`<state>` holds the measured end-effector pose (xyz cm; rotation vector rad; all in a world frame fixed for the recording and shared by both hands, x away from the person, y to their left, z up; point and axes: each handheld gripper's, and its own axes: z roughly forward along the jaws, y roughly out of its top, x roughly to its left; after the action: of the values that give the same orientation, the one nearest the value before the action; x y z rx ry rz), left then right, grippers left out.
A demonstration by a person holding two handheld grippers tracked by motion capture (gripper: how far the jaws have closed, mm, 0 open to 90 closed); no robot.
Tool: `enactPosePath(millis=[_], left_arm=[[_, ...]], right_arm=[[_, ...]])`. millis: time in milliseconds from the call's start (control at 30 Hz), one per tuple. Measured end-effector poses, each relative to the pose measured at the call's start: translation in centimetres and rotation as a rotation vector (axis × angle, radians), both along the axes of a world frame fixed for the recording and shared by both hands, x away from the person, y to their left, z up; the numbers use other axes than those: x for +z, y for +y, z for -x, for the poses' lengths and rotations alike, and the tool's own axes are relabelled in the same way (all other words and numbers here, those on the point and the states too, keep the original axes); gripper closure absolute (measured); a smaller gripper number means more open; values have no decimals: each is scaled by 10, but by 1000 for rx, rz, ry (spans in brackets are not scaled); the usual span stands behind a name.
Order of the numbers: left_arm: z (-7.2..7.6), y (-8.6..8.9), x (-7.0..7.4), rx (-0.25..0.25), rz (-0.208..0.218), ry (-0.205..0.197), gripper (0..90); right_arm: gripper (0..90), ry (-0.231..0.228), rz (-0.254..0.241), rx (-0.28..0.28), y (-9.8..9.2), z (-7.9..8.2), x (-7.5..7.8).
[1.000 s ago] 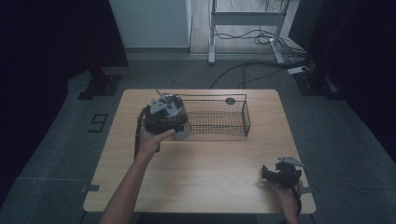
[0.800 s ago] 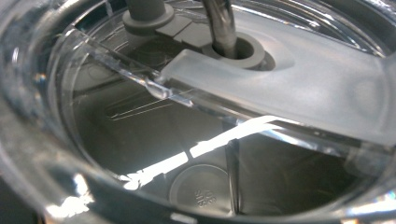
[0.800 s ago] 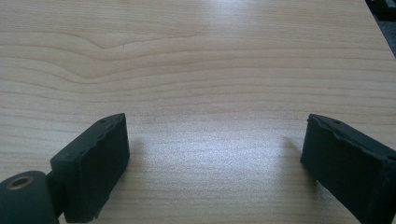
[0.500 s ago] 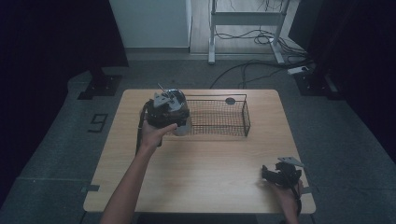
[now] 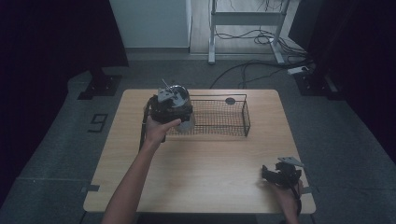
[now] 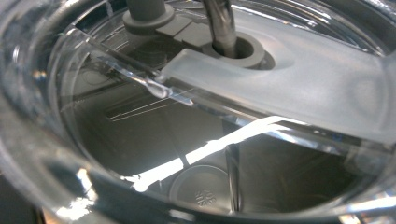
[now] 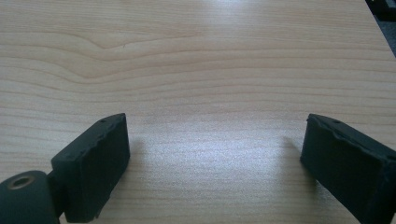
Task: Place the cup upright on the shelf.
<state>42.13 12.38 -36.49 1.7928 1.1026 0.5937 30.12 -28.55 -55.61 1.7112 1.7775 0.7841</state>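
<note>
- The left gripper (image 5: pixel 172 108) hangs over the wire basket's (image 5: pixel 243 112) 9 o'clock end; its jaws are hidden, so I cannot tell their state.
- A clear plastic container (image 6: pixel 196 140) with a frosted lid piece sits right against its camera.
- The right gripper (image 7: pixel 215 154), at the table's (image 5: pixel 205 163) 5 o'clock corner, has jaws wide apart over bare wood, holding nothing.

Your left gripper (image 5: pixel 171 108): bulky black body, grey three-cornered plate on top, dark strap or cable hanging down its side. Your right gripper (image 5: pixel 282 173): black, same grey plate, cable trailing at wrist. Its jaws: two black blocky pads, edges rough, perhaps worn; round socket at left base. Your forearms bare, no sleeves.
</note>
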Motion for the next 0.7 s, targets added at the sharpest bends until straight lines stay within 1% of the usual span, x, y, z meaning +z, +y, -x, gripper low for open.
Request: enactPosePath(millis=[200,333,600,700], left_arm=[[-4,-4,4,1,1,-2,42],[-9,-7,6,2,-12,-3,43],[-17,-12,5,0,-20,-1,43],[-23,-11,4,4,-22,0,42]], right_arm=[[76,0,0,0,0,0,0],[76,0,0,0,0,0,0],[76,0,0,0,0,0,0],[76,1,-1,-1,0,0,0]])
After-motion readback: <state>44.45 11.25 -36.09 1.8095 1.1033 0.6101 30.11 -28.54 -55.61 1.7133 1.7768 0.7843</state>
